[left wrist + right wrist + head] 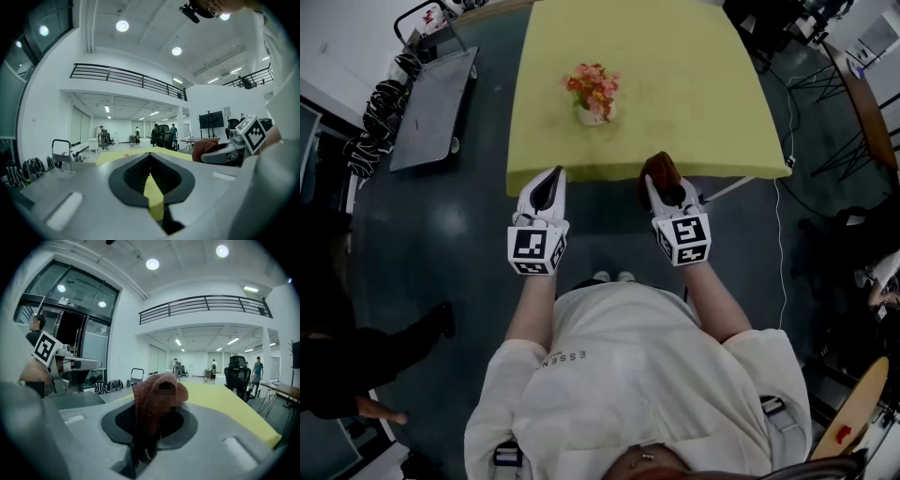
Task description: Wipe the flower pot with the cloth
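A small white flower pot (pixel 592 113) with orange and pink flowers stands near the middle of the yellow table (pixel 694 103). My right gripper (pixel 662 178) is at the table's near edge, shut on a reddish-brown cloth (pixel 660 170) that bunches over its tips; in the right gripper view the cloth (pixel 156 401) hangs between the jaws. My left gripper (pixel 550 178) hovers beside it at the same edge, shut with nothing in it (pixel 151 180). Both are well short of the pot.
A grey flat cart (pixel 431 103) stands on the dark floor left of the table. Black bags (pixel 375 127) lie beyond it. Tripod legs and cables (pixel 825 122) crowd the right side. Office chairs and distant people show in the gripper views.
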Tool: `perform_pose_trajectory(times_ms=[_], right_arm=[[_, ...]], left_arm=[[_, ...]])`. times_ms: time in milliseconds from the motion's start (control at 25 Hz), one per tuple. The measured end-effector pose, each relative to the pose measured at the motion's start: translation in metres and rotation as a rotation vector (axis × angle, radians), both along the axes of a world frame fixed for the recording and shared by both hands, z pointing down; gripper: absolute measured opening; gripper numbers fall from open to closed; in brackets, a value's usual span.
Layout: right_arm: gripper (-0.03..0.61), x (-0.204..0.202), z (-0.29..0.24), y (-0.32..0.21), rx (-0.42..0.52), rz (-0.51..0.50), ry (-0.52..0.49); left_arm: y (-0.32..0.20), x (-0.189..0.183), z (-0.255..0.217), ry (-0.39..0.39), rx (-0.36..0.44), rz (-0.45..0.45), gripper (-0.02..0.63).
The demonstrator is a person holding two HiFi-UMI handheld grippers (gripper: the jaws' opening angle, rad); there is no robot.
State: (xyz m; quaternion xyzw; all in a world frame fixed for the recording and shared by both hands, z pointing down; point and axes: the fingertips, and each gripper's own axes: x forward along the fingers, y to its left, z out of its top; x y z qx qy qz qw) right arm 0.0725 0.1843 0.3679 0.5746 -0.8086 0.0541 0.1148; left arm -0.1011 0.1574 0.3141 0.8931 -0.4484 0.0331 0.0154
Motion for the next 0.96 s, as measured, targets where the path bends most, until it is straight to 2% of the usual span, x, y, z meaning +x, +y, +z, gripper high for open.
perform_pose_trajectory(times_ms=[360,960], right_arm=[[0.057,-0.003,0.001,-0.004,-0.012,0.002,0.022],[0.057,-0.012,0.013,-0.008,-0.037,-0.013,0.031]], left_arm=[[-0.005,0.001,0.006,-0.019,-0.003,0.019,0.015],[-0.009,-0.006,0.012,0.014,-0.015,0.009,0.015]])
